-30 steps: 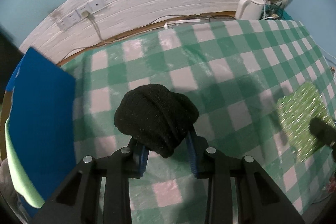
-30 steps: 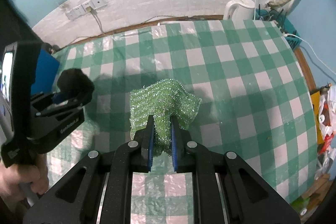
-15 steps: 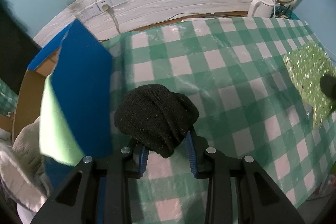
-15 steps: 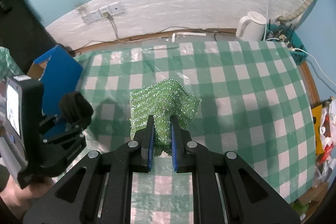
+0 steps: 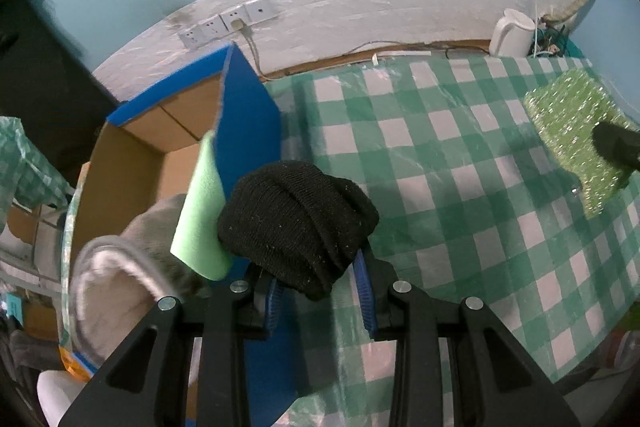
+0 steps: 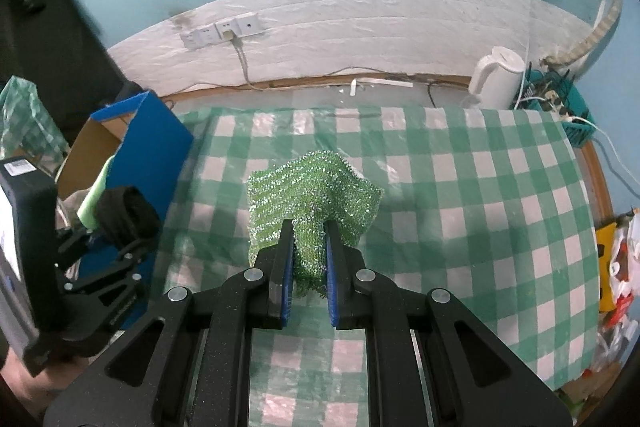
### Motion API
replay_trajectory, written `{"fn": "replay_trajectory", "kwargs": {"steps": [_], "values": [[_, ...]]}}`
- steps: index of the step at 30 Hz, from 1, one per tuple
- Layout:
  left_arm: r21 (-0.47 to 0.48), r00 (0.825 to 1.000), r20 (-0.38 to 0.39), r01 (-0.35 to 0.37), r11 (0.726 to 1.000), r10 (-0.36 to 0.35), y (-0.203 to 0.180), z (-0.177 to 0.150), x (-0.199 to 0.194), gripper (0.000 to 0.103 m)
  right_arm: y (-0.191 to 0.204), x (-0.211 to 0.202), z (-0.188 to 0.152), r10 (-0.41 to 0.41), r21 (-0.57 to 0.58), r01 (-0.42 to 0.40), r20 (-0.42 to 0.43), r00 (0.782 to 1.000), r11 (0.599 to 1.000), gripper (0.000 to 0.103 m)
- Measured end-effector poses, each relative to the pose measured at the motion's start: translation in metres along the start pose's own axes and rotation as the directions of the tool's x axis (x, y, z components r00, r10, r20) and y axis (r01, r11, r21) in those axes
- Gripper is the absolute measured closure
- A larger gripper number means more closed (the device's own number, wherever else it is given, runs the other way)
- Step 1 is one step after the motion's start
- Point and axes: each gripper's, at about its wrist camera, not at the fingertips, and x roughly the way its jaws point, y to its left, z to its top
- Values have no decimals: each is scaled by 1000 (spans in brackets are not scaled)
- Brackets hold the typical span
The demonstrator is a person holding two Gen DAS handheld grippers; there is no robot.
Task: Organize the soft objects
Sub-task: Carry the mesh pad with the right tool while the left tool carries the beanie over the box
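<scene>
My left gripper (image 5: 320,287) is shut on a black knitted hat (image 5: 298,219), held in the air at the left edge of the checked table, beside an open blue cardboard box (image 5: 248,115). A grey plush slipper (image 5: 116,275) and a light green foam sheet (image 5: 202,215) lie in that box. My right gripper (image 6: 308,267) is shut on a sparkly green cloth (image 6: 312,195), lifted over the middle of the table. The left gripper (image 6: 116,239) with the hat (image 6: 126,213) shows at the left of the right wrist view; the green cloth (image 5: 568,131) shows at the right of the left wrist view.
The table wears a green and white checked cover (image 6: 460,195). A white kettle (image 6: 496,79) stands at the back right by a teal basket (image 6: 568,107) of cables. Wall sockets (image 6: 224,33) sit on the white wall panel. A hand (image 6: 16,383) holds the left gripper.
Both grippers have risen and shifted left with their loads. The blue box has come into full view, showing the slipper and foam sheet inside. Both grips are unchanged.
</scene>
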Motion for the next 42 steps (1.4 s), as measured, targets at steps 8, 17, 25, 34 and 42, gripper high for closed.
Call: {"fn": "replay_trajectory", "kwargs": {"steps": [8, 17, 25, 34, 42], "values": [[-50, 999, 47, 17, 999, -15, 24, 2, -26, 71, 19, -4, 5, 16, -27, -16, 7, 1000, 1000, 92], [-121, 999, 43, 34, 992, -29, 58, -8, -32, 71, 60, -11, 13, 51, -94, -50, 15, 999, 994, 92], [-181, 999, 42, 34, 983, -27, 89, -17, -33, 71, 105, -14, 21, 94, -154, -91, 16, 995, 984, 92], [-287, 998, 49, 41, 957, -28, 140, -27, -33, 71, 160, -12, 30, 127, -232, -121, 10, 992, 965, 92], [-358, 999, 44, 43, 933, -29, 179, -43, -29, 71, 204, 2, 33, 150, -281, -151, -24, 988, 948, 92]]}}
